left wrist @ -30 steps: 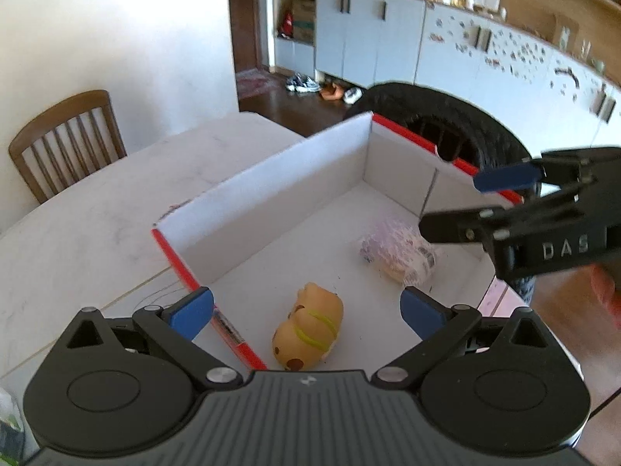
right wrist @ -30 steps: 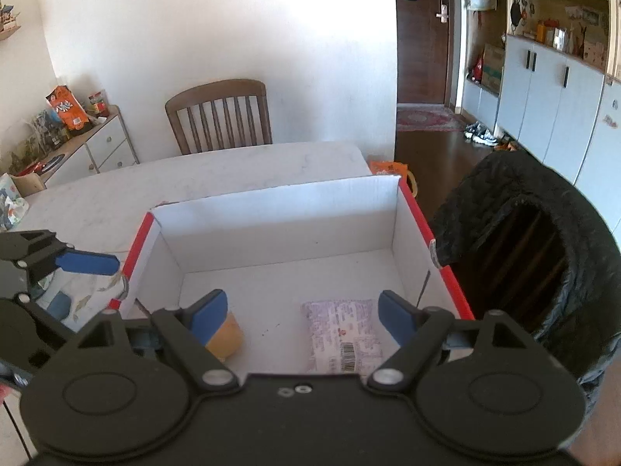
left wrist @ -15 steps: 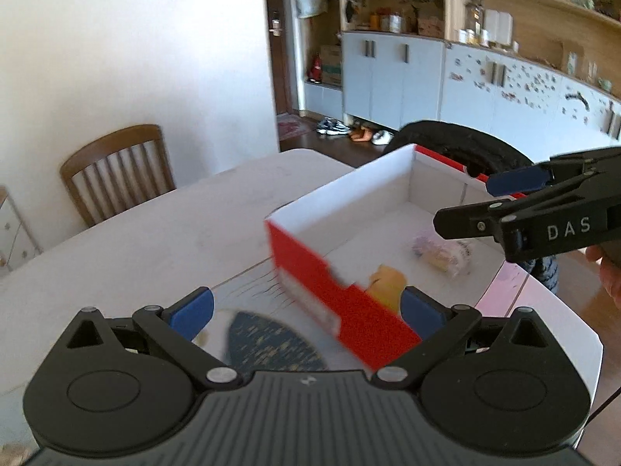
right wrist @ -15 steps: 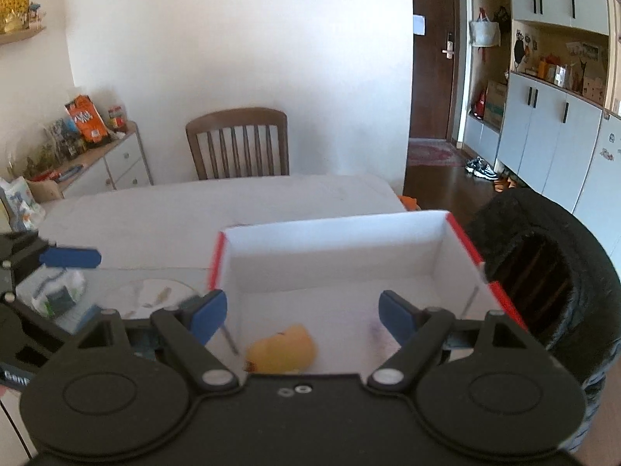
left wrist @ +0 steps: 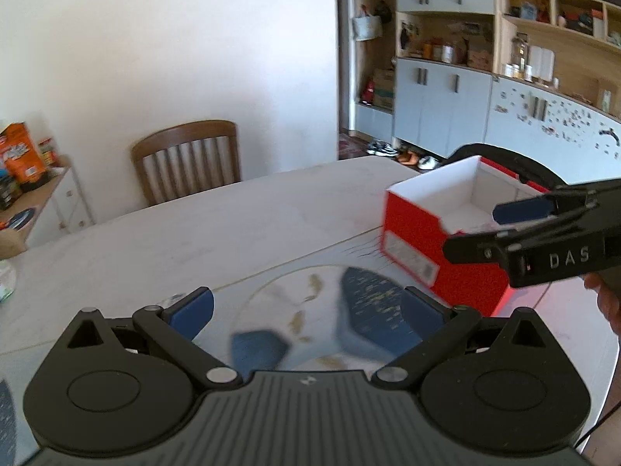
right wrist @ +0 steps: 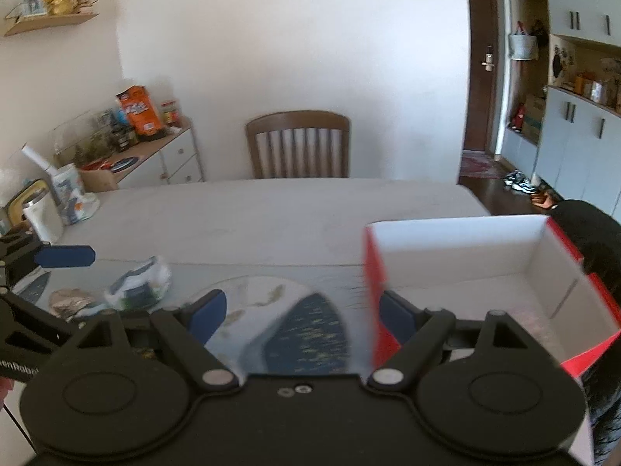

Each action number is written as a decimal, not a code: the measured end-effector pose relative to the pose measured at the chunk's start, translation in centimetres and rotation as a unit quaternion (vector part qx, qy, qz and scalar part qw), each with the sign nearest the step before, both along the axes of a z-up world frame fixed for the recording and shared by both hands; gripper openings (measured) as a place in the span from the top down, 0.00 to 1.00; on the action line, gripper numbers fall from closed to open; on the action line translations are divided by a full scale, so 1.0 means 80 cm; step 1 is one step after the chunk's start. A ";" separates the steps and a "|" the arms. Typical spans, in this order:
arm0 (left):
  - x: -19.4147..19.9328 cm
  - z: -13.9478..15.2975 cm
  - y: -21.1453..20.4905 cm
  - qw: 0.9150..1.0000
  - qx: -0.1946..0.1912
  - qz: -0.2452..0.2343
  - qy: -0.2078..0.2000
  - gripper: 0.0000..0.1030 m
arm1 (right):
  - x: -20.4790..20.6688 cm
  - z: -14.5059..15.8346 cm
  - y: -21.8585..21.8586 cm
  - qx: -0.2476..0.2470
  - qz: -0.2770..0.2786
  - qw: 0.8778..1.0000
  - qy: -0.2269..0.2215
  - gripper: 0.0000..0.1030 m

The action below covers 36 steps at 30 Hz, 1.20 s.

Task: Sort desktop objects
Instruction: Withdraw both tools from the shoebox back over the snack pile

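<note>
Both grippers, left (left wrist: 306, 306) and right (right wrist: 299, 312), have pulled back from the red box (left wrist: 434, 256), jaws spread, empty; its contents now hidden.

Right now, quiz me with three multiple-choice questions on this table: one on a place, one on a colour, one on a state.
1. Where is the crumpled bag relative to the box, seen by the right wrist camera?
A left B inside C on top
2. The box's outside colour?
A green B red C yellow
3. The left tool and right tool are:
A both open B both shut C holding the bag

A: the bag lies on the table left of the box.
B: red outer walls.
A: fingers apart, nothing between.
</note>
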<state>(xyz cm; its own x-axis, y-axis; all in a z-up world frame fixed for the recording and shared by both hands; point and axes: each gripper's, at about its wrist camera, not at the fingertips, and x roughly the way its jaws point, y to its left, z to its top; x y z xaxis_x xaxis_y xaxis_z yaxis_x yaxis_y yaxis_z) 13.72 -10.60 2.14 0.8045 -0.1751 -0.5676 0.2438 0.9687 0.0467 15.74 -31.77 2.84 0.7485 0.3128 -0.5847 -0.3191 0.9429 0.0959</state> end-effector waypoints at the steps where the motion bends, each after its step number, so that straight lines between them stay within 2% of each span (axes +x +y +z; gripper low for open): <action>1: -0.004 -0.001 0.010 1.000 -0.001 0.005 -0.001 0.00 | -0.004 -0.002 0.010 -0.001 0.003 1.000 0.002 0.17; 9: -0.030 -0.014 0.085 0.999 0.000 0.043 -0.006 0.00 | -0.028 -0.023 0.082 -0.007 0.016 1.000 0.012 0.17; 21: -0.049 -0.044 0.180 0.997 -0.004 0.079 0.004 0.00 | -0.039 -0.056 0.156 -0.027 0.012 0.999 0.031 0.17; 36: -0.026 -0.086 0.257 0.994 0.010 0.102 0.047 0.00 | -0.012 -0.111 0.228 -0.059 0.007 0.995 0.082 0.16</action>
<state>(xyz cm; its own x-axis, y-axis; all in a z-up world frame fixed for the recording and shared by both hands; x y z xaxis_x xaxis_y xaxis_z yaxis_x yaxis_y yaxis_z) 11.64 9.94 -4.74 0.7648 -0.0022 -0.6443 0.0477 0.9975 0.0531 14.75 -13.56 -6.05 0.6357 0.2455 -0.7318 -0.3219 0.9460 0.0377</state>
